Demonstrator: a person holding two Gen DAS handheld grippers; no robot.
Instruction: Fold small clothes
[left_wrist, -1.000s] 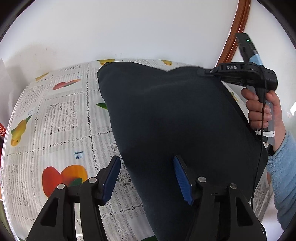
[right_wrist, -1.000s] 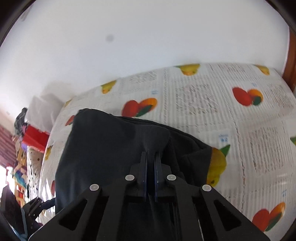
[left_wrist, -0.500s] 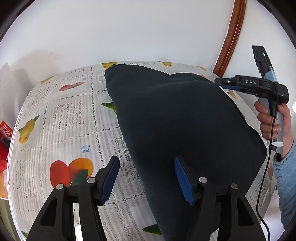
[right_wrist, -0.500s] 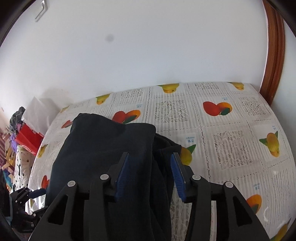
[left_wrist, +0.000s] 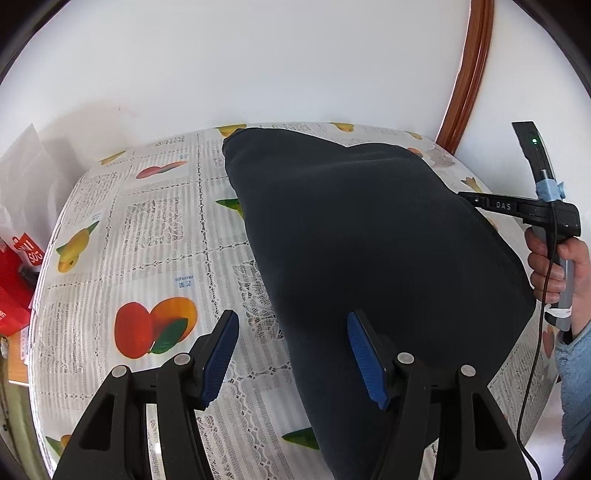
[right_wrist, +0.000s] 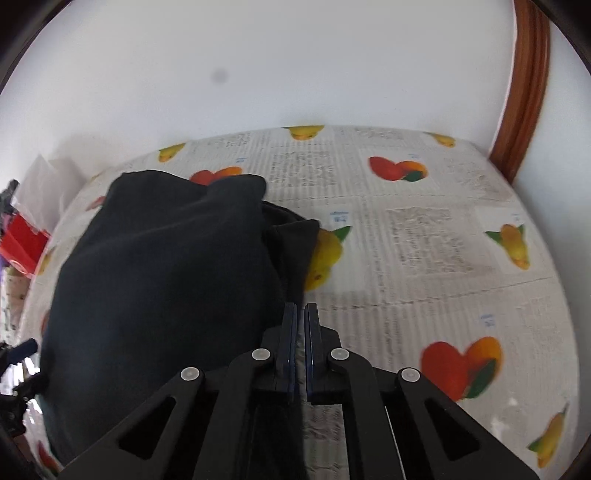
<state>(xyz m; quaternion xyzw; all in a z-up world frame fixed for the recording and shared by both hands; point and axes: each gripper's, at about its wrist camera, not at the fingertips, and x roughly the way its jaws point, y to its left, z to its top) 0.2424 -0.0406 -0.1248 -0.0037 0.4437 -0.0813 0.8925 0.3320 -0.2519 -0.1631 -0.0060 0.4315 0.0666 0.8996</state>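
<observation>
Lying across a table covered by a lace-patterned cloth (left_wrist: 155, 236) printed with mangoes, a dark navy garment (left_wrist: 369, 236) is seen folded into a broad, thick pad. In the left wrist view it fills the middle and stretches toward two o'clock, where its far edge is met by the nose of the right gripper (left_wrist: 476, 199), which is held by a hand (left_wrist: 554, 266) in a light blue sleeve (left_wrist: 576, 373) at three o'clock. The left gripper (left_wrist: 291, 354) is held above the near left edge of the garment with its jaws spread; its blue pads (left_wrist: 364, 354) are apart from the fabric, and nothing is pinched between them. In the right wrist view, the right gripper (right_wrist: 301, 317) is shown with its jaws pressed together, having just been closing, and nothing is seen between the pads; the tips stand just beside the garment's (right_wrist: 166, 266) right edge, at about six o'clock. A second, lower layer of the fabric (right_wrist: 295, 236) is exposed at the centre, overlapping a yellow mango print. A white wall (right_wrist: 295, 55) is seen behind the table, a brown wooden frame (right_wrist: 528, 92) at one o'clock, and red packaging (left_wrist: 14, 273) at nine o'clock in the left wrist view.
</observation>
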